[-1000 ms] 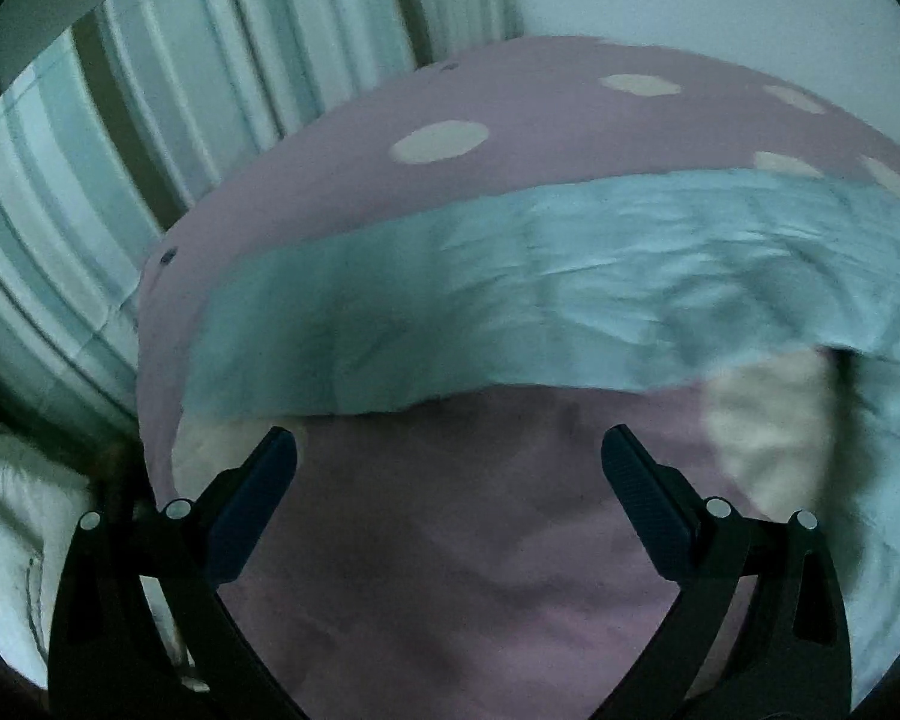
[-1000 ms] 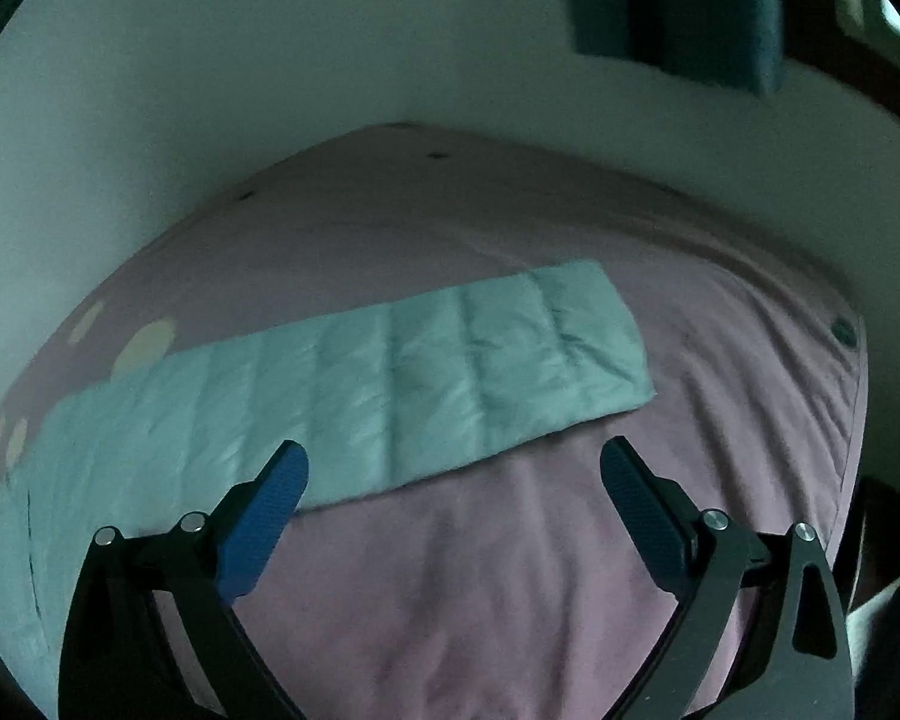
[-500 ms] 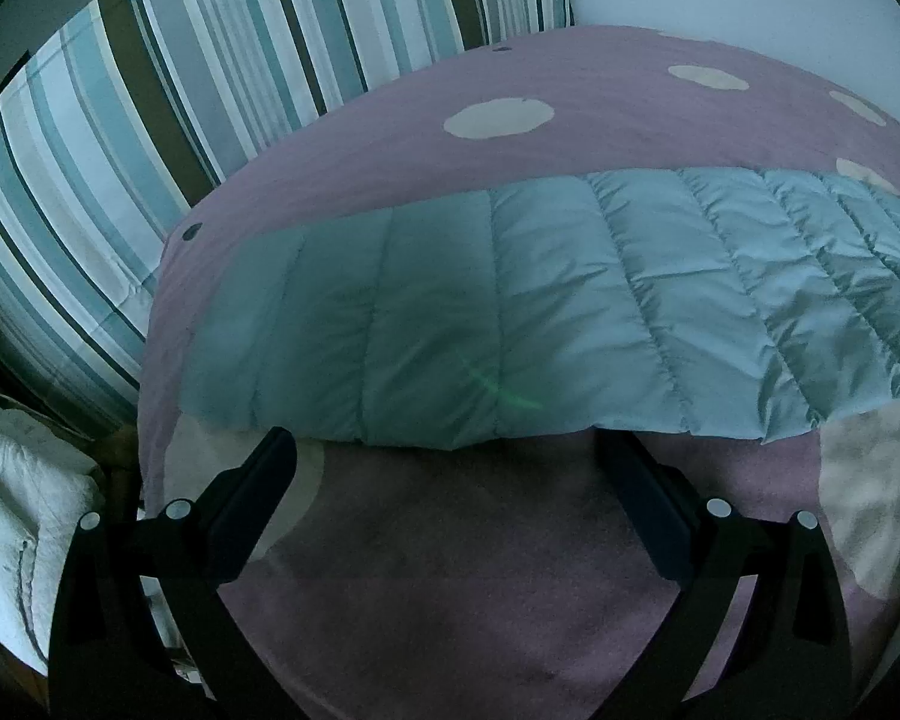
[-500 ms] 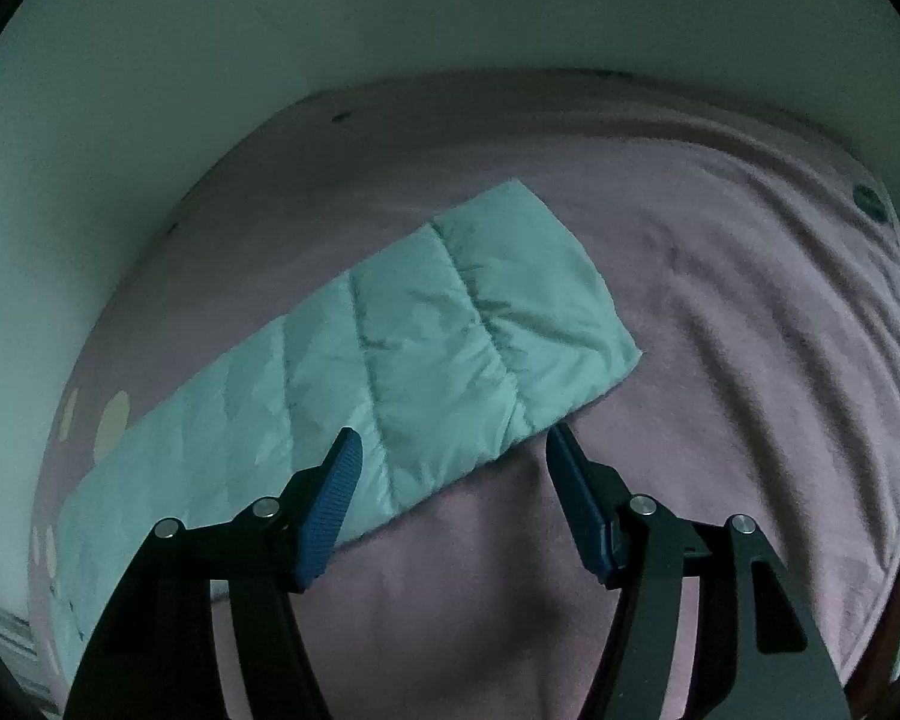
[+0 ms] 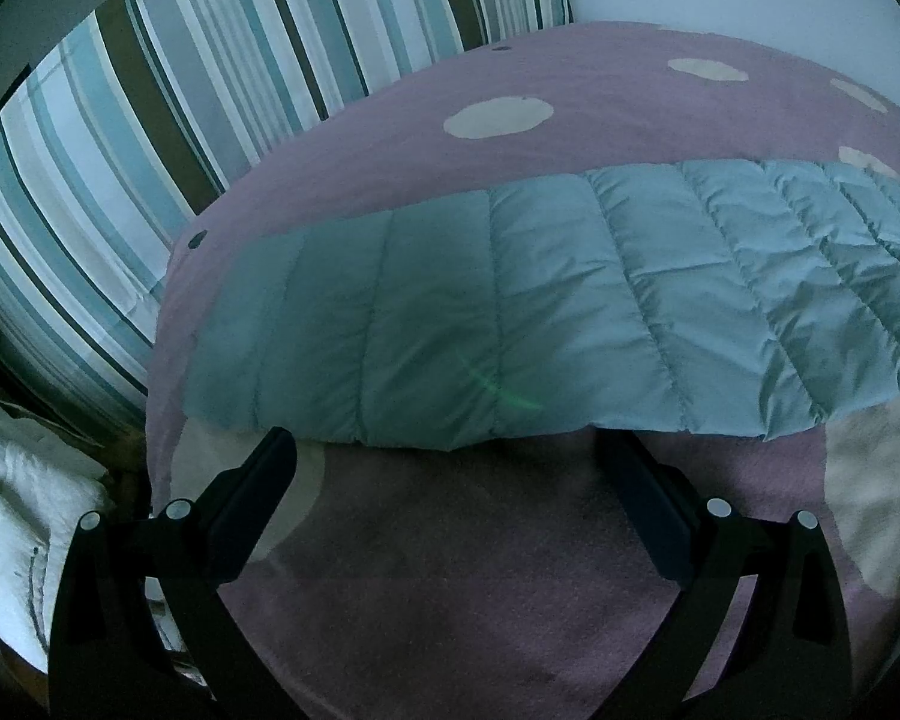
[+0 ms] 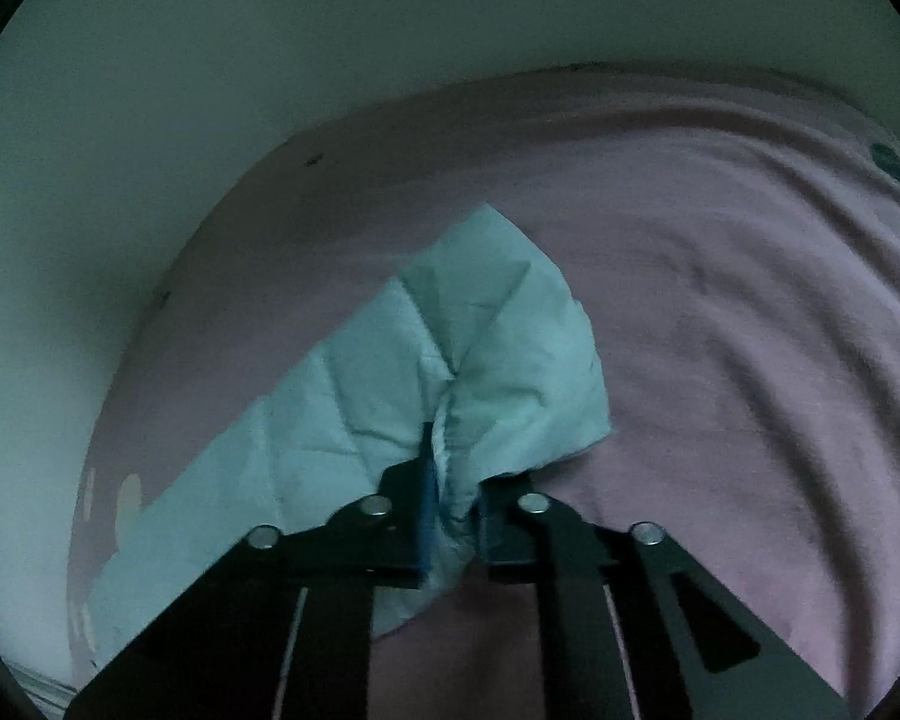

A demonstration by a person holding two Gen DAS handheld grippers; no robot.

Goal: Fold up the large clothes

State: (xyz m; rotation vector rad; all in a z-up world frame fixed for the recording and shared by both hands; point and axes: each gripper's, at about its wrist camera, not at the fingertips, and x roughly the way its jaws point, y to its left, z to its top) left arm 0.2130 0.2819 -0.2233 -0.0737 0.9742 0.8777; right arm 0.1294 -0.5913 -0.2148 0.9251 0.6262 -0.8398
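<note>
Likely bedroom: bed [image 5: 570, 138], striped pillows [image 5: 210, 90]

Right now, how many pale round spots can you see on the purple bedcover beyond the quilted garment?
4. One large spot sits near the middle, another farther back, one toward the right edge, and one is partly covered by the quilted garment. More may be hidden.

A: Pale teal quilted garment [image 5: 510, 312] across a mauve-pink bedcover [image 5: 480, 570] with cream dots, one at twelve o'clock!

B: And at ten o'clock, a pillow [image 5: 168, 102] striped teal, white, grey and brown. White bedding [image 5: 24, 516] at eight, black grippers with blue pads.
</note>
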